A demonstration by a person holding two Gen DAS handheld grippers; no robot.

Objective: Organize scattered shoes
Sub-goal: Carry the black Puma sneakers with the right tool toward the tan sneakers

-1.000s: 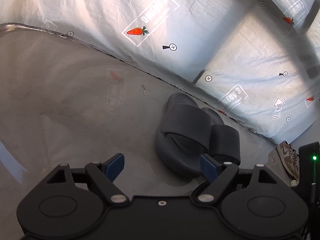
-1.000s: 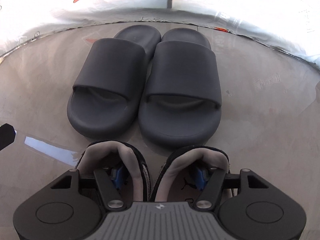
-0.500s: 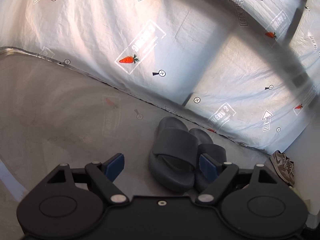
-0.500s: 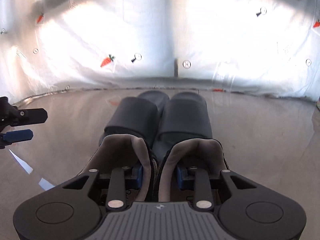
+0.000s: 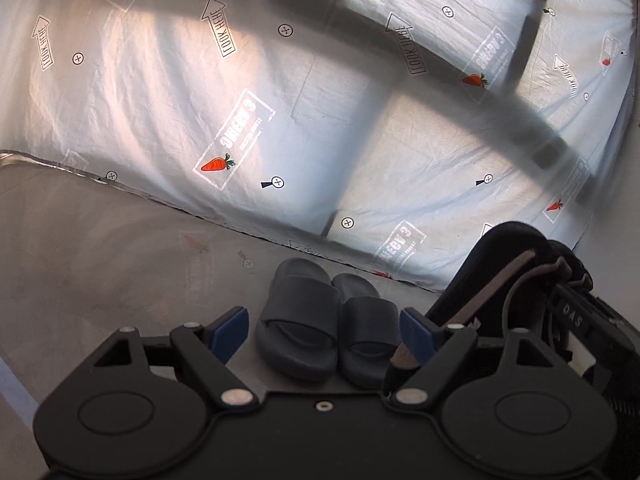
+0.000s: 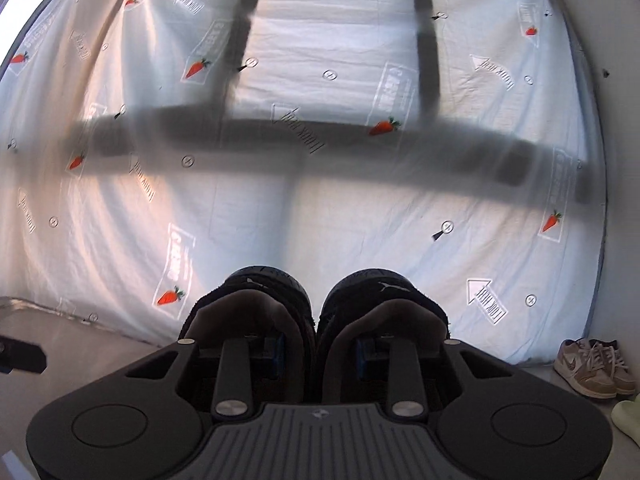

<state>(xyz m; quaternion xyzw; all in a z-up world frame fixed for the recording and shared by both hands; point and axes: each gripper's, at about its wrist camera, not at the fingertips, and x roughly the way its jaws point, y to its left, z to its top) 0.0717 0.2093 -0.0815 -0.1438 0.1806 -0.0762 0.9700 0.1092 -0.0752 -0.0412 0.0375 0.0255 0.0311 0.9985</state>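
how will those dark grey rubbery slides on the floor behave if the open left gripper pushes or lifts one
The dark grey rubbery slides look like thick moulded foam, so probably light for their size. Flat soles on the smooth grey floor suggest one would slide rather than tip. The broad strap probably flexes under the left gripper, so a strap pinch may sag.

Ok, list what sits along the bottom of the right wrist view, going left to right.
Tip of the left gripper at the left edge → pair of black shoes clamped in the right gripper → pair of tan sneakers on the floor → pale green shoe at the right edge.
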